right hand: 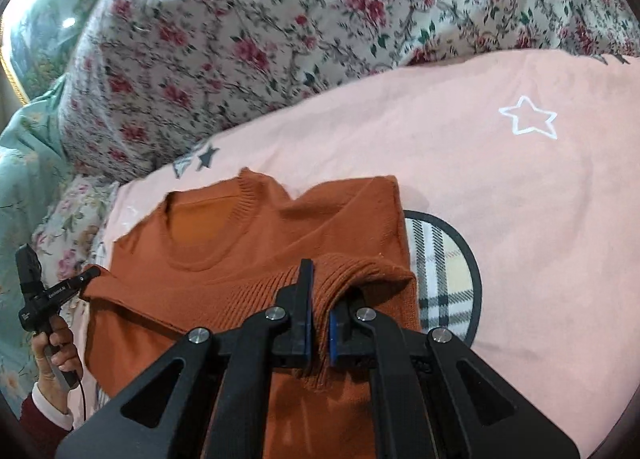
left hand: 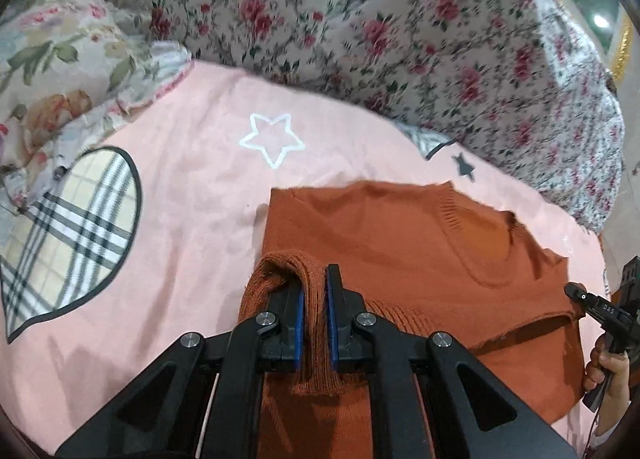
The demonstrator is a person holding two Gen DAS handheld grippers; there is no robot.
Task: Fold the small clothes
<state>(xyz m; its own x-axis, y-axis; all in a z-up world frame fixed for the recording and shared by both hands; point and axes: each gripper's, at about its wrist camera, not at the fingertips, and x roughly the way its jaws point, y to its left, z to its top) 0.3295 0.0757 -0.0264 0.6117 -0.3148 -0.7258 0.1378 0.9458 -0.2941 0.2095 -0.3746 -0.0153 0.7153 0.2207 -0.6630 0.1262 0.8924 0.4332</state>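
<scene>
Orange knit sweater (left hand: 400, 243) lies flat on the pink blanket (left hand: 180, 219). The left gripper (left hand: 316, 287) and right gripper (right hand: 320, 299) each pinch a ribbed cuff (left hand: 276, 271). We should carry the sleeves low across the chest, keeping the edges square.

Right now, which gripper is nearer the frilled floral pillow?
Left. The left gripper clamps the hem of the orange sweater at the end toward the frilled floral pillow; the right gripper clamps the far end, the sweater between it and the pillow.
</scene>
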